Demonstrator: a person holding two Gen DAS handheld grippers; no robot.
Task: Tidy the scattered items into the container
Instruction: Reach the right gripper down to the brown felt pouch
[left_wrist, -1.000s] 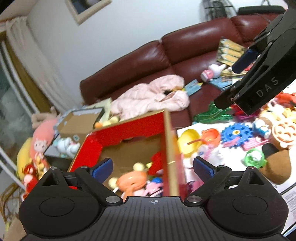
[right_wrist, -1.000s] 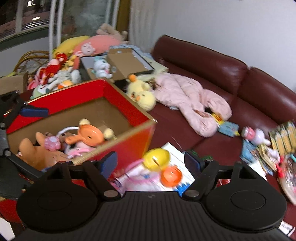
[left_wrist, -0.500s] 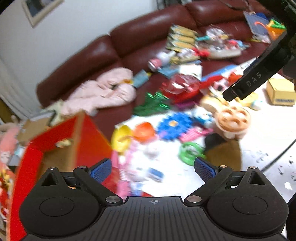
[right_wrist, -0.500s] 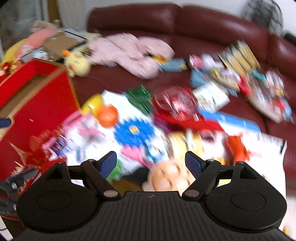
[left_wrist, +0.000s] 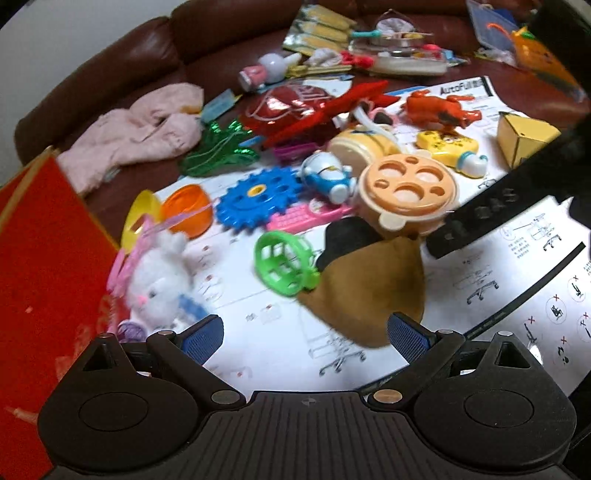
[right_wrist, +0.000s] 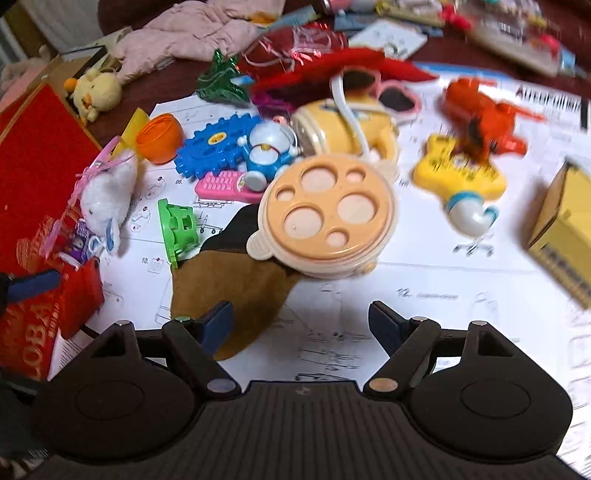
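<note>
Landmark: the round peach plastic lid with circular holes (right_wrist: 327, 218), lying on the white printed instruction sheet (right_wrist: 424, 302).
Red cardboard box: the container (left_wrist: 40, 266) stands at the far left, well apart from the lid, its wall filling that edge.
White plush rabbit (left_wrist: 157, 280): left of the lid, just beside the box wall.
Green plastic cage wheel (left_wrist: 282, 264): between rabbit and lid.
Brown felt cone-shaped piece (left_wrist: 365, 288): below the lid, its top tucked against the lid's near edge.
Left gripper (left_wrist: 304, 334): tilted steeply down over the sheet, jaws spread wide, nothing between the blue pads; the brown piece lies just ahead of them.
Right gripper (right_wrist: 301, 323): angled down, jaws spread, empty; the lid lies just beyond the pads.
Yellow flat figure toy (right_wrist: 460, 173): right of the lid, on the sheet.
Yellow cardboard carton (right_wrist: 565, 225): far right of the lid.
</note>
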